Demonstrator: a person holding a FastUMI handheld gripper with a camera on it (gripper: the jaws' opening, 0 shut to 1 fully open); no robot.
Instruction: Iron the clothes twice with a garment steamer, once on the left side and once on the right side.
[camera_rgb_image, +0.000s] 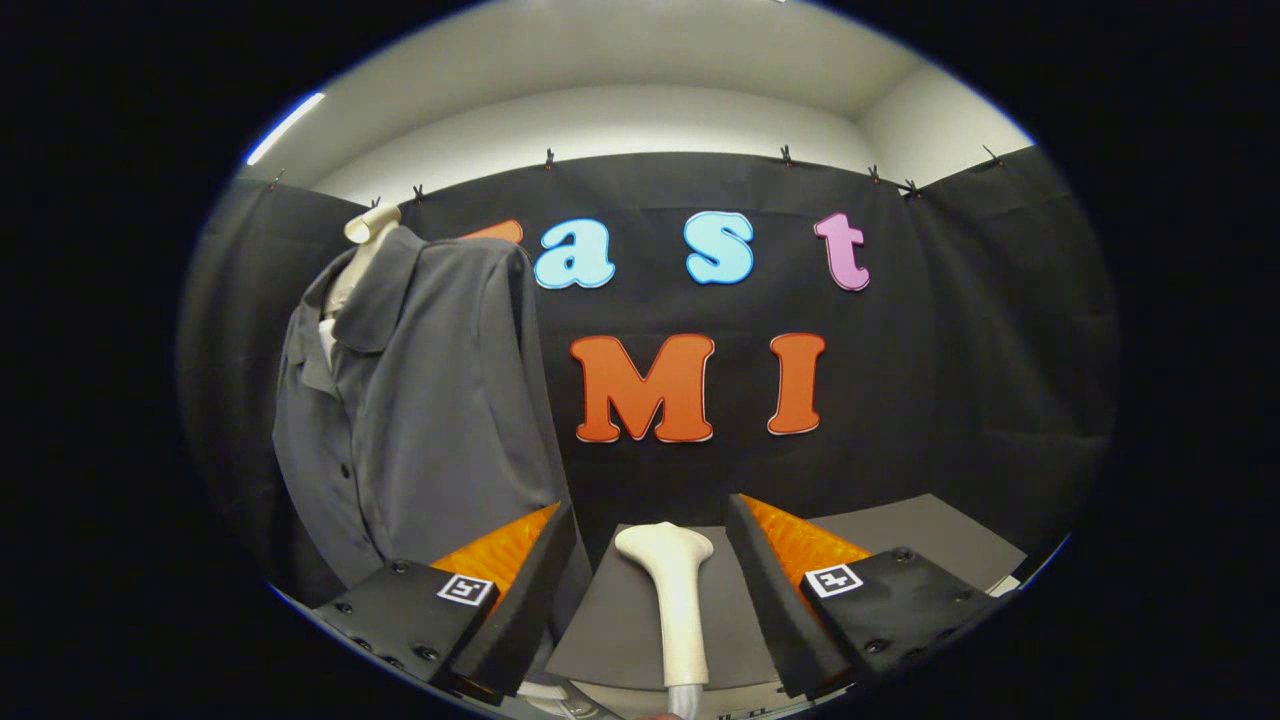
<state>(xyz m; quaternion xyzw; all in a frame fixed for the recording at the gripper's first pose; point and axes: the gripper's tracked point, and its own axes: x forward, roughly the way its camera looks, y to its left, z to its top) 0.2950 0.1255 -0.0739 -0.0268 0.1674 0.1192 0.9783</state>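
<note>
A grey button-up shirt (410, 400) hangs on a pale mannequin torso (368, 232), off to the left and beyond the left finger. A cream garment steamer (672, 590) lies on the dark grey table (900, 535), its broad head pointing away from me and its handle running back toward me. My gripper (650, 590) is open, a finger on each side of the steamer's handle with a gap to each. Neither finger touches it.
The black cloth wall closes off the back and both sides. The table's pale front edge (1005, 585) shows past the right finger. The shirt's lower hem hangs down behind the left finger.
</note>
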